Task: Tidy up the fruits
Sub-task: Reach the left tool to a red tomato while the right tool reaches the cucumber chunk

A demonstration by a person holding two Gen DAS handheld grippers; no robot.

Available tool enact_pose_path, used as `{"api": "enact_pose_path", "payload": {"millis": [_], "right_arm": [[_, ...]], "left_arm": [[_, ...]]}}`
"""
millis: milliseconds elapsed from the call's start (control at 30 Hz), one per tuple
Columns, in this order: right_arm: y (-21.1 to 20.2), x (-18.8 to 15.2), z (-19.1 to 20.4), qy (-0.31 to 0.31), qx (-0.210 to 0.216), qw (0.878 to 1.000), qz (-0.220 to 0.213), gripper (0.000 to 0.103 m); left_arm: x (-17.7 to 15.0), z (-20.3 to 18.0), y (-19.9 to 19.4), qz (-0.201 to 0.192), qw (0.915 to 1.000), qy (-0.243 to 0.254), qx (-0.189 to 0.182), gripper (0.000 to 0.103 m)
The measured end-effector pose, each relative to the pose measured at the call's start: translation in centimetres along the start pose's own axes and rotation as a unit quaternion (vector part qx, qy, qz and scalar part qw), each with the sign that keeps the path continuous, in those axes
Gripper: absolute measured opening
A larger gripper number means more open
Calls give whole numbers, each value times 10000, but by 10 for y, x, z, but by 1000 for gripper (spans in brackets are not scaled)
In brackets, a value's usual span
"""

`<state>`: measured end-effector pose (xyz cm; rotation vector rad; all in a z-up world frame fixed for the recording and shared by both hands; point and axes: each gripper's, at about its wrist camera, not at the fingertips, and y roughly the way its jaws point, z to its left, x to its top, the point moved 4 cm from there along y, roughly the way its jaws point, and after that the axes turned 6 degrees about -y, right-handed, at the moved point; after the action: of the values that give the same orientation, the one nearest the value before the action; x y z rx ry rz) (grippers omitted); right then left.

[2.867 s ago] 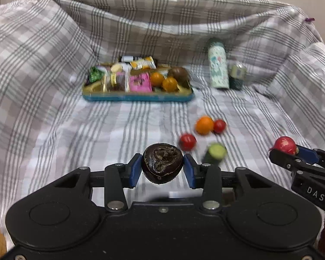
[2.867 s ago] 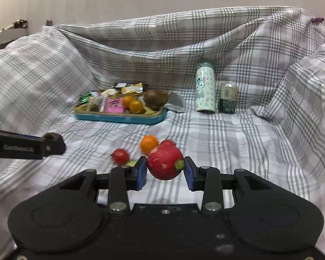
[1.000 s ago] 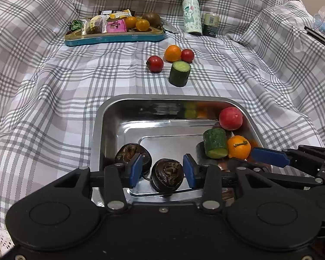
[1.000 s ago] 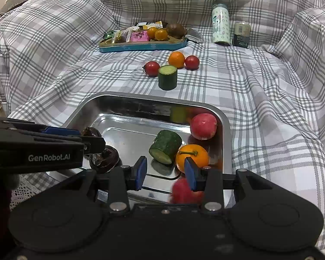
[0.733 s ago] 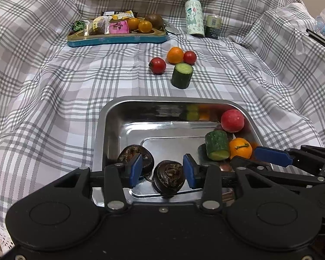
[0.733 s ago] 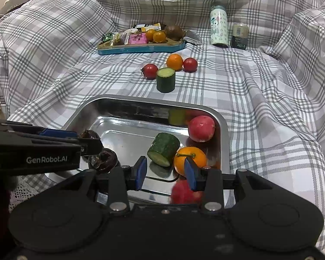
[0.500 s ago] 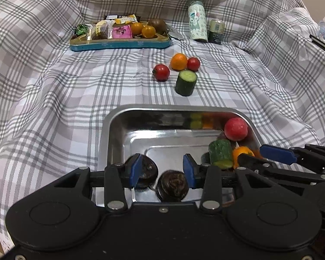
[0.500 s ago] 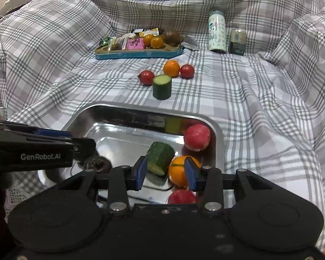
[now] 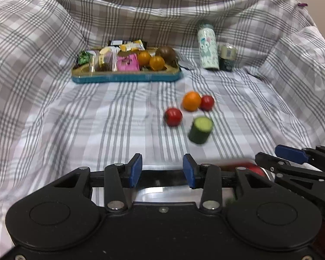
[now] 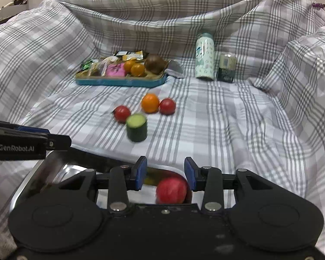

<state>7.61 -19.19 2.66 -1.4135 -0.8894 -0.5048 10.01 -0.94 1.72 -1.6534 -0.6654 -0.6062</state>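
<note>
My left gripper (image 9: 161, 170) is open with nothing between its blue pads. My right gripper (image 10: 165, 171) is also open; a red fruit (image 10: 172, 189) lies below it in the steel tray (image 10: 49, 164), free of the pads. The tray's other contents are hidden behind the gripper bodies. On the checked cloth ahead sit a cucumber piece (image 10: 137, 130), an orange (image 10: 150, 103) and two tomatoes (image 10: 122, 113) (image 10: 167, 106). In the left wrist view the right gripper (image 9: 268, 155) reaches in from the right, over the tray (image 9: 153, 189).
A blue snack tray (image 9: 125, 77) with packets, two small oranges and a brown fruit stands at the back. A patterned bottle (image 9: 208, 51) and a can (image 9: 227, 57) stand to its right. Raised folds of the cloth close in the sides and back.
The dark fruit and the red fruit have been let go into the steel tray. Both views have since tipped up and back, so the tray has slid to the bottom edge.
</note>
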Motion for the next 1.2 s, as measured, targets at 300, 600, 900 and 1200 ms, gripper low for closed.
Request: {"api": "enact_pose_path", "payload": {"millis": [300, 600, 900, 1200], "right_arm": [[38, 30, 4, -165, 36, 9997, -184, 40], [74, 46, 15, -246, 139, 9995, -152, 40], [85, 41, 18, -656, -295, 9973, -173, 41], [81, 35, -13, 23, -586, 9982, -152, 41]], "left_arm": [[32, 8, 46, -130, 9998, 16, 174, 49], [38, 21, 74, 75, 9998, -207, 8, 49], [34, 28, 79, 183, 9991, -374, -30, 49], [30, 27, 78, 93, 9993, -325, -138, 49]]}}
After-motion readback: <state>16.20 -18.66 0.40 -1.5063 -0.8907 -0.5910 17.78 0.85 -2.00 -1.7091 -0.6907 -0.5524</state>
